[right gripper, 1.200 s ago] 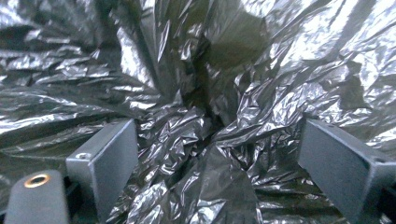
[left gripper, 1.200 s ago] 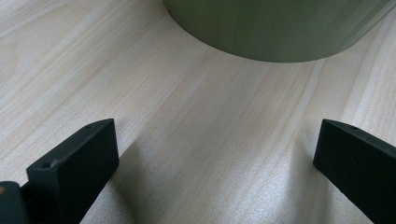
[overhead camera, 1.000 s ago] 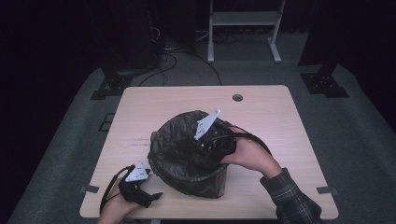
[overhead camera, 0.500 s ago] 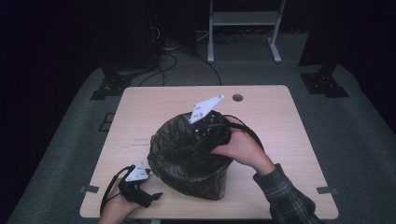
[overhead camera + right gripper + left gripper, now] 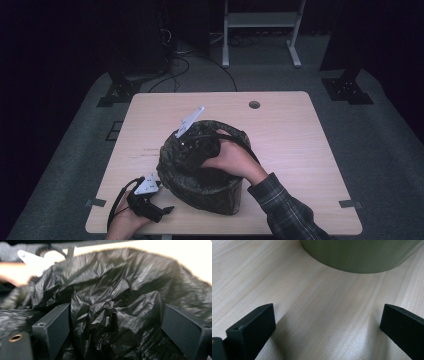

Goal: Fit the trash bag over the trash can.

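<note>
A round bin (image 5: 215, 194) lined with a crumpled black bag (image 5: 172, 162) stands on the front middle of the wooden table (image 5: 290, 135). My right gripper (image 5: 194, 144) reaches into the bin's mouth near its far-left rim, with its grey plate (image 5: 189, 121) sticking up. In the right gripper view it is open (image 5: 115, 315), jaws wide apart, with folds of the black bag (image 5: 117, 287) bulging between them. My left gripper (image 5: 164, 210) rests on the table at the front left, beside the bin. It is open (image 5: 327, 315) over bare wood, facing the bin's green wall (image 5: 362, 255).
A round cable hole (image 5: 254, 105) lies in the table's far side. Grey floor surrounds the table, with a white-legged stand (image 5: 260, 35) and cables (image 5: 190, 60) behind it. The left gripper's cable (image 5: 117, 205) loops near the front-left edge.
My right gripper has swung left across the bin's mouth toward the far-left rim, shifting the bag. The left gripper has stayed put.
</note>
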Demonstrator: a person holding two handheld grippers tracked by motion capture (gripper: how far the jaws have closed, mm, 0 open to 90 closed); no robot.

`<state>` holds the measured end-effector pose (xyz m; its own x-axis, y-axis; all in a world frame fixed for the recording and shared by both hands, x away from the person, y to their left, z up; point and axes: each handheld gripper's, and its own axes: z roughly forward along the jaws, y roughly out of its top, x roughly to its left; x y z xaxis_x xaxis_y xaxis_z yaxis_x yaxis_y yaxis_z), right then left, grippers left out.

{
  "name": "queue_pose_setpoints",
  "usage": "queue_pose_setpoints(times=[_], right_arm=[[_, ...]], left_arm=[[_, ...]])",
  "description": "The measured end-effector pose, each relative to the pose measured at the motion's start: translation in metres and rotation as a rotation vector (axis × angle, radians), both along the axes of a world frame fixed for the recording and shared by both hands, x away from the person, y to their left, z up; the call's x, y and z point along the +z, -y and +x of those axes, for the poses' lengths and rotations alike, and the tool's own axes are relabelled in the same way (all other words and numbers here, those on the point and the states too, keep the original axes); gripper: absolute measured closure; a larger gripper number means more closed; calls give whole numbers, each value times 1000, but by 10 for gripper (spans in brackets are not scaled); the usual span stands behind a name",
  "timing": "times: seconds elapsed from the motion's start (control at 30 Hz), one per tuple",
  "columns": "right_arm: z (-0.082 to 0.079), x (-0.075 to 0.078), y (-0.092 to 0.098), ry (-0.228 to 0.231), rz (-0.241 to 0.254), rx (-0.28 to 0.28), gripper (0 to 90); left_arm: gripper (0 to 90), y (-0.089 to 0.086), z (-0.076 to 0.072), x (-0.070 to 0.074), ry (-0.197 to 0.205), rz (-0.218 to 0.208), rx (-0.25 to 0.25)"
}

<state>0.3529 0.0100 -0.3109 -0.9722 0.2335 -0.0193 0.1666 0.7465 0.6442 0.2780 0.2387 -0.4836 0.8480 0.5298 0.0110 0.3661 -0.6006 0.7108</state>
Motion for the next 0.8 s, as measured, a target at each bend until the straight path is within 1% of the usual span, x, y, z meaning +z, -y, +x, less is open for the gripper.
queue_pose_setpoints(times=[0.07,0.17,0.3,0.33,0.4,0.47,0.5,0.53,0.6,0.67,0.73,0.8], right_arm=[[0,-4,-5,9,-25,5,93],[0,-9,-10,0,-52,11,93],[2,-15,-14,-35,-114,11,93],[3,-16,-14,-36,-124,9,93],[4,-16,-14,-41,-128,1,93],[4,-15,-13,-35,-119,-2,93],[3,-13,-12,-22,-102,-1,93],[2,-10,-10,-22,-84,-9,93],[1,-3,-7,2,-44,-15,93],[-1,5,-2,6,-14,-22,93],[-2,12,4,24,13,-26,93],[-3,22,13,29,48,-36,93]], left_arm=[[0,0,0,0,0,0,0],[0,0,0,0,0,0,0],[0,0,0,0,-1,0,0],[0,0,0,0,0,0,0],[0,0,0,0,0,0,-1],[0,0,0,0,0,0,-2],[0,0,0,0,0,0,-2],[0,0,0,0,0,0,-1],[0,0,0,0,0,0,-2],[0,0,0,0,0,0,-2],[0,0,0,0,0,0,-2],[0,0,0,0,0,0,-2]])
